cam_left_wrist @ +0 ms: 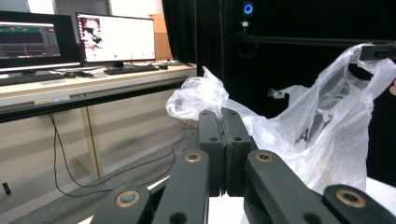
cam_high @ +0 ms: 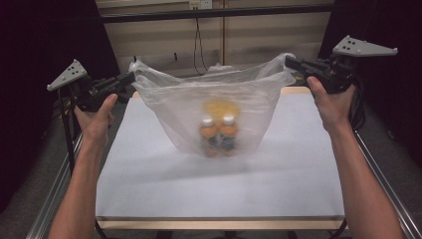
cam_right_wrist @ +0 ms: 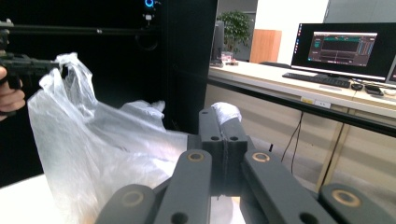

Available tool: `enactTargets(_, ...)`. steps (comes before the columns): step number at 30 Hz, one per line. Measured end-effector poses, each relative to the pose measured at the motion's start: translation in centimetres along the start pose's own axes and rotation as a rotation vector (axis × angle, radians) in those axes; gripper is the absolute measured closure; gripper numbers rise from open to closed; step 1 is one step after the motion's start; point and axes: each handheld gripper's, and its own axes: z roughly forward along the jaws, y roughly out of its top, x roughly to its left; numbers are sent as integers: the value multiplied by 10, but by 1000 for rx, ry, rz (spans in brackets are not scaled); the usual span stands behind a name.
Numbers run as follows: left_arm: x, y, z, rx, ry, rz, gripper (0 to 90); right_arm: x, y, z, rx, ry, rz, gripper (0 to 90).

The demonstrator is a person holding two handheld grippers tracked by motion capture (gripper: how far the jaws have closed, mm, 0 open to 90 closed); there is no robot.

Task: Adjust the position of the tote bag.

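- High view: your left gripper (cam_high: 130, 76) and right gripper (cam_high: 288, 61) each clamp one top corner of a clear plastic bag (cam_high: 219, 107), stretching it between them above the white table (cam_high: 149, 174). The bag's mouth faces up; its long axis runs left to right between the two grippers, and its body narrows downward to the table surface near the middle of the far half.
- High view: two bottles (cam_high: 219, 134) with white caps and orange bodies stand upright side by side, touching, at the bottom of the bag. A blurred yellow shape sits behind them; what it is cannot be told.
- Left gripper view: your left gripper's jaws are pressed together with bag film bunched above their tips. The bag spreads to the right, where the right gripper holds its far corner at the upper right.
- Right gripper view: your right gripper's jaws are pressed together on a wad of bag film. The bag extends left to the left gripper, held by your left hand (cam_right_wrist: 10, 98).
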Motion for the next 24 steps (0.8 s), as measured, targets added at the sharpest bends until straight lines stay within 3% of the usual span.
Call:
enactTargets(6, -6, -7, 0, 27, -23, 15, 893, -3, -14, -7, 9, 9, 20, 900)
enactTargets(11, -12, -14, 1, 26, -48, 10, 894, 4, -24, -7, 25, 37, 13, 900)
enactTargets(16, -12, -29, 0, 34, -55, -9, 895, 5, -34, -5, 44, 28, 20, 900)
enactTargets(19, -12, -34, 0, 63, -43, 0, 895, 4, -40, -4, 54, 26, 24, 900)
enactTargets(24, -19, -38, -1, 71, -72, 10, 896, 5, -51, -6, 70, 36, 41, 900)
